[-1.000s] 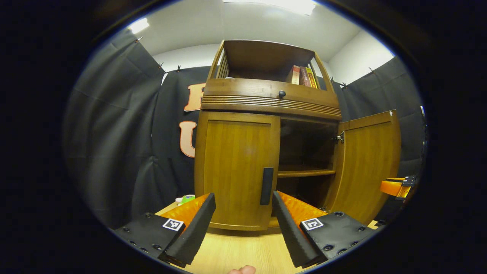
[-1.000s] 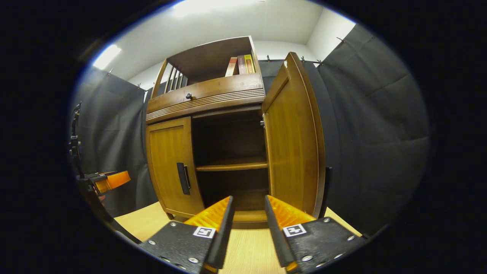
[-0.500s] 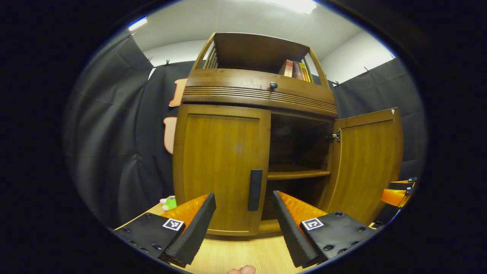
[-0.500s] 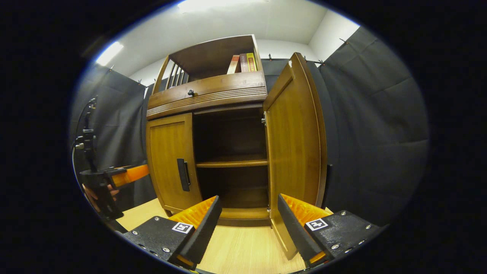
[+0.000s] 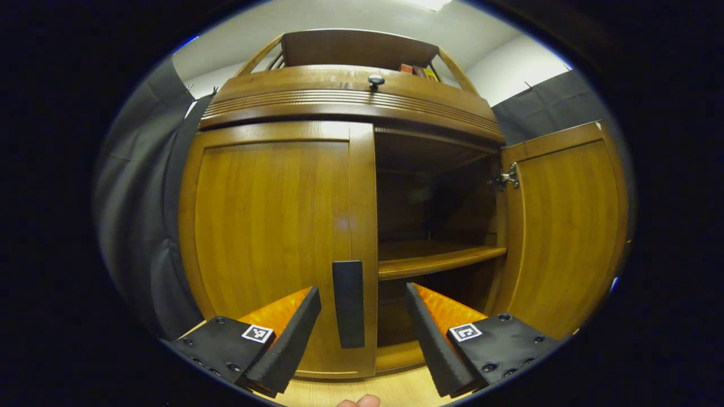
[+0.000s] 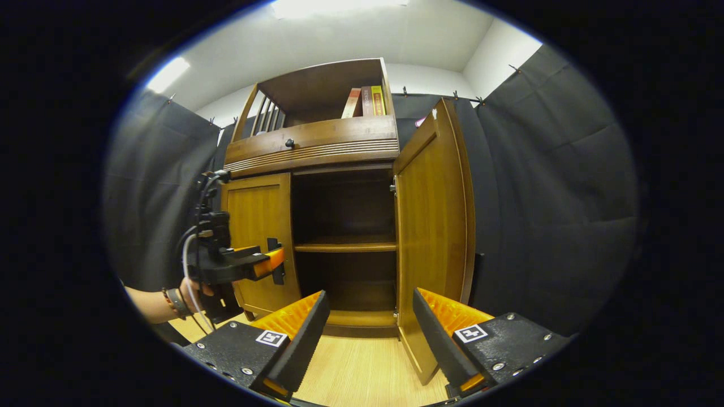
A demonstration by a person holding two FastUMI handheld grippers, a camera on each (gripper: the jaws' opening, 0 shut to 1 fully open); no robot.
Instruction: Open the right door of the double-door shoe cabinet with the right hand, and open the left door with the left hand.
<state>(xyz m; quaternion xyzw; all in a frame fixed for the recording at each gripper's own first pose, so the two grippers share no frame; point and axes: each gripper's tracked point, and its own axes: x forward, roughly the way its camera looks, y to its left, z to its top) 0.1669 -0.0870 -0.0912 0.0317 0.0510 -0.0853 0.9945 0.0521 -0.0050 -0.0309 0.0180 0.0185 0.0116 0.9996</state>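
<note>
Half the lower shelf door-hidden

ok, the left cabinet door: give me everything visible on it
The left door is a warm brown wood-look panel with a raised frame border, shut flush against the cabinet front. A dark vertical bar handle sits low on its inner edge, next to the open compartment. In the left gripper view the left tongs are open with the handle between the fingers, neither visibly pressing on it. The right gripper view shows the same tongs at that handle. Its hinges are hidden.
</note>
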